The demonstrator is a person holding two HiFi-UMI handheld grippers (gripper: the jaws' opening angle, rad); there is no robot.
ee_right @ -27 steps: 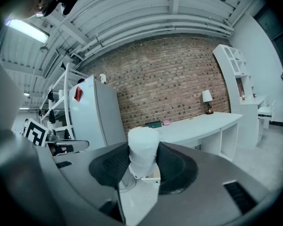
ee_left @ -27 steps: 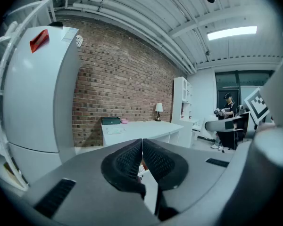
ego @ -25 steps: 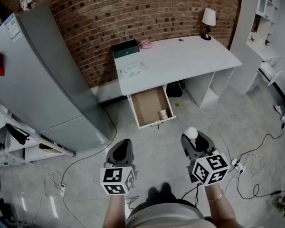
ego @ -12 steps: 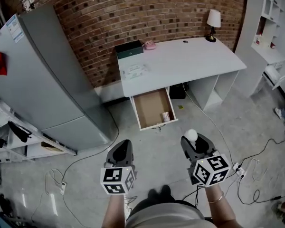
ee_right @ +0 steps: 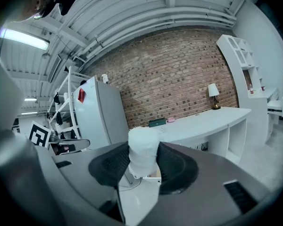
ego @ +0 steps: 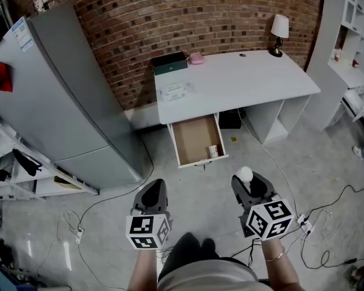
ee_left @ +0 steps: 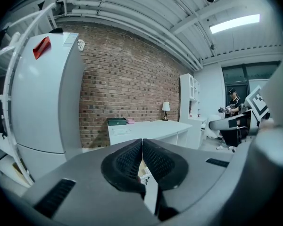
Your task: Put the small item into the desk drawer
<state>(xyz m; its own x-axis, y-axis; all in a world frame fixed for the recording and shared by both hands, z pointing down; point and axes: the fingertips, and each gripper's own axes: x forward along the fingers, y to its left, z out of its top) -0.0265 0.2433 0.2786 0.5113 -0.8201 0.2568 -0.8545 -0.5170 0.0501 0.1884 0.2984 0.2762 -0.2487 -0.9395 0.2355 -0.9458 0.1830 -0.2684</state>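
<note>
Drawer (ego: 197,139) gapes ahead of the right gripper (ego: 246,178) (nearer hand) — fingers clamped on an upright small white item (ee_right: 142,150). The left gripper (ego: 153,189) has its fingers pressed together.

- I see a red brick wall (ego: 170,17) behind a white worktop (ego: 242,80) that carries a small lamp (ego: 279,32).
- A grey fridge (ego: 60,102) stands at my left, white shelving (ego: 358,5) at my right.
- The floor (ego: 206,180) is bare concrete; a ceiling strip light (ee_left: 234,23) glows.

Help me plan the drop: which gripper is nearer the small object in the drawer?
Right. The right gripper, holding the white item, is below and right of the small object; the left gripper, farther, below left.
</note>
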